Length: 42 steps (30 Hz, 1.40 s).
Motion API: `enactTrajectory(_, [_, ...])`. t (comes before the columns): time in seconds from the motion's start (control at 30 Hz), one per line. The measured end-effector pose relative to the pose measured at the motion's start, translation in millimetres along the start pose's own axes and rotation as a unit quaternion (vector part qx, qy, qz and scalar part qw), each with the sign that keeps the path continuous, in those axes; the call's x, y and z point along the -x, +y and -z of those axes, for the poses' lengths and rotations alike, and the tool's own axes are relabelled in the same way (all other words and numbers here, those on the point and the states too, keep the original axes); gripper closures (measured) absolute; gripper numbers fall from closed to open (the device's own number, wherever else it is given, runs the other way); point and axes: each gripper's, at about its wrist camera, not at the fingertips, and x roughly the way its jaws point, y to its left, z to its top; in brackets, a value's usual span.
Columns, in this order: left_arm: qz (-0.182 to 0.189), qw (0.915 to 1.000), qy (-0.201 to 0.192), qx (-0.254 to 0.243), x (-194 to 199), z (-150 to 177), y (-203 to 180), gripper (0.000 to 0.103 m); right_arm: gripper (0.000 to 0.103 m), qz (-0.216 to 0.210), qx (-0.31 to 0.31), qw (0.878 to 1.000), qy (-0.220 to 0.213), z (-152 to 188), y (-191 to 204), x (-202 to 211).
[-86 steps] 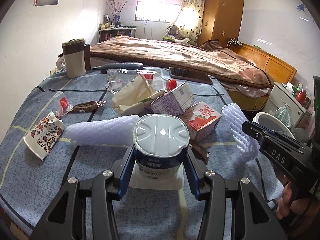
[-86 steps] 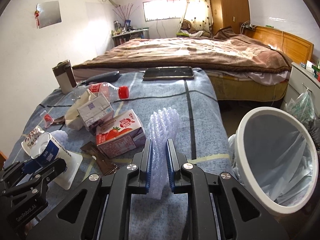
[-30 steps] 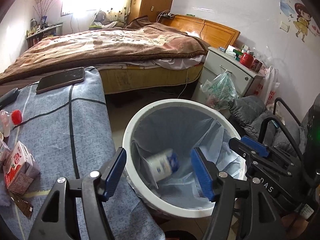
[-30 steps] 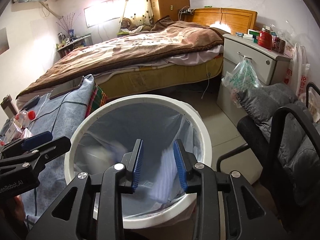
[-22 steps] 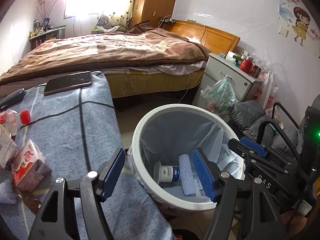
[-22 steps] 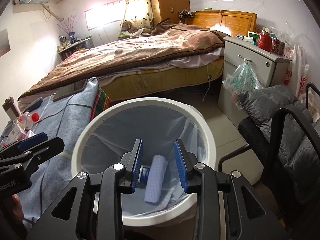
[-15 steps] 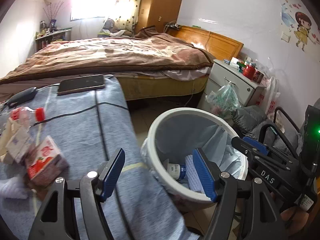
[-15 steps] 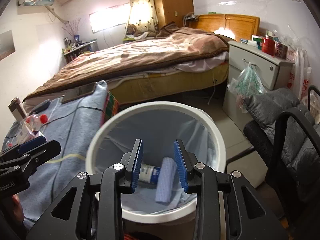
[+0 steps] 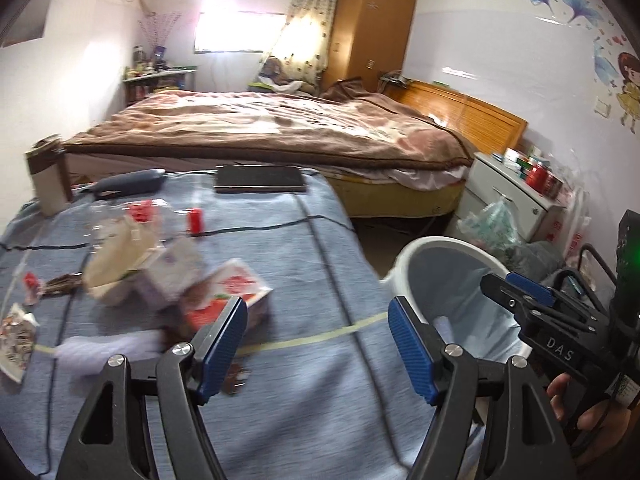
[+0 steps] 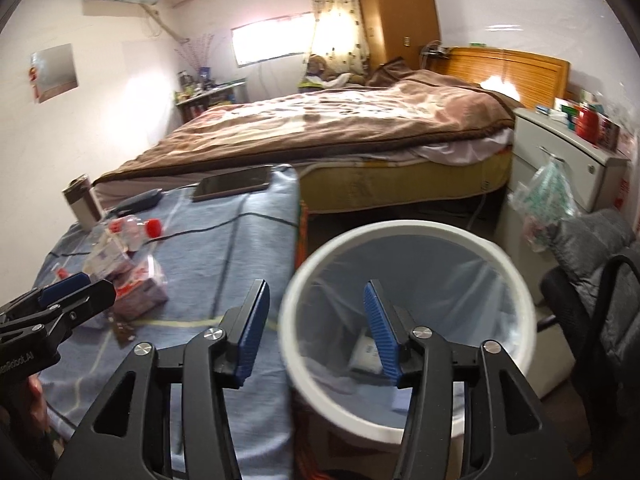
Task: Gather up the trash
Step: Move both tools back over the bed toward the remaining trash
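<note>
My left gripper [image 9: 316, 340] is open and empty above the blue table cloth [image 9: 304, 240], near the table's right edge. A red and white carton [image 9: 236, 292], a purple carton [image 9: 172, 276], a crumpled paper bag [image 9: 116, 256] and a clear bottle with a red cap [image 9: 195, 218] lie left of it. My right gripper [image 10: 314, 328] is open and empty over the rim of the white lined trash bin [image 10: 516, 280]. A cup [image 10: 366, 354] lies inside the bin. The bin also shows in the left wrist view [image 9: 404, 264].
A phone [image 9: 259, 178], a dark case [image 9: 128, 183] and a brown-topped container [image 9: 46, 178] sit at the table's far end. A bed [image 9: 280, 128] stands behind. A nightstand [image 10: 560, 164] and a dark chair [image 10: 600, 264] stand right of the bin.
Both grippers let go of the cup and the foam wrap into the bin. Both have since swung left, back toward the table, and the right gripper has opened wider.
</note>
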Motion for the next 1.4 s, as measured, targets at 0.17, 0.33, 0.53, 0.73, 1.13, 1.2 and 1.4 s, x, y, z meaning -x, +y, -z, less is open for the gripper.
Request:
enactTrajectory(0.17, [-0.024, 0.9996, -0.008, 0.011, 16, 5, 34, 0.027, 0.050, -0.024, 0.018, 1.000, 0.008, 1, 25, -6])
enactTrajectory(0.33, [-0.047, 0.9985, -0.010, 0.026, 27, 12, 71, 0.026, 0.046, -0.052, 0.038, 0.998, 0.019, 2, 55, -15])
enactTrajectory(0.53, [-0.074, 0.9962, -0.002, 0.045, 34, 24, 115, 0.026, 0.045, -0.085, 0.052, 0.994, 0.035, 4, 88, -25])
enactTrajectory(0.73, [-0.089, 0.9947, 0.017, 0.049, 29, 30, 146, 0.026, 0.043, -0.116, 0.057, 0.990, 0.061, 8, 119, -43])
enactTrajectory(1.13, [-0.089, 0.9921, 0.044, 0.077, 12, 38, 183, 0.026, 0.042, -0.101, 0.129, 0.983, 0.085, 16, 174, -69])
enactTrajectory(1.2, [-0.086, 0.9919, 0.049, 0.079, 9, 40, 184, 0.026, 0.042, -0.087, 0.140, 0.982, 0.088, 18, 176, -71])
enactTrajectory(1.4, [-0.063, 0.9937, 0.061, 0.069, 4, 46, 176, 0.026, 0.042, -0.045, 0.119, 0.988, 0.089, 12, 156, -77])
